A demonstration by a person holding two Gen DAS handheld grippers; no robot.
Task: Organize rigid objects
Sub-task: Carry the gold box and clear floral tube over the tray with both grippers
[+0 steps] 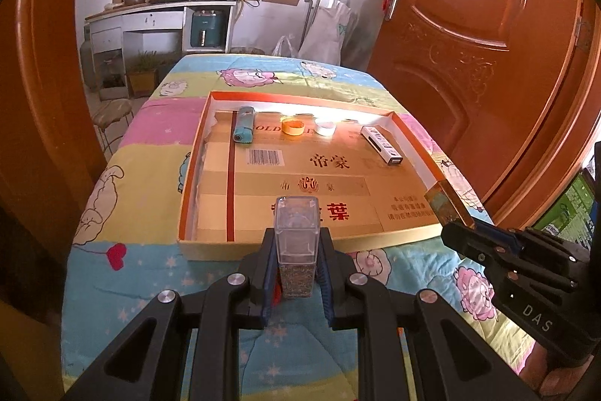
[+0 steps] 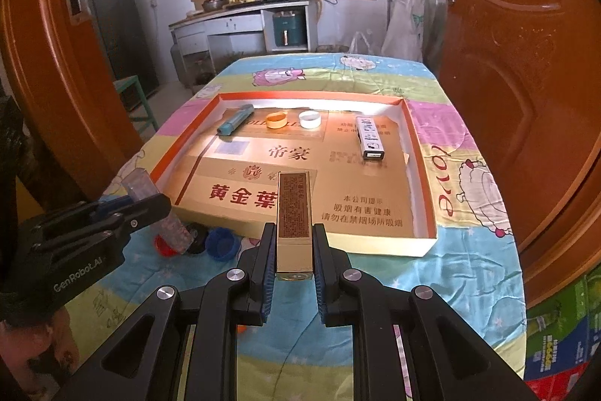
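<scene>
Gripping clear glitter-filled bottle (image 1: pixel 296 243) low centre, left gripper (image 1: pixel 296 273) clamped; "GenRobot.AI" on body. Right gripper (image 2: pixel 295 273) pinches gold box (image 2: pixel 295 220), fine print unreadable; "DAS" on body. Beyond: shallow carton tray (image 2: pixel 424 209), "黄金葉", "帝豪", holding teal lighter (image 2: pixel 234 121), orange cap (image 2: pixel 276 120), white cap (image 2: pixel 310 119), white stick (image 2: pixel 370 137). Loose caps (image 2: pixel 210 243) lower left.

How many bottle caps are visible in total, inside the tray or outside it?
5: an orange cap and a white cap at the tray's far side; red, black and blue caps on the cloth before it. Others may be hidden.
</scene>
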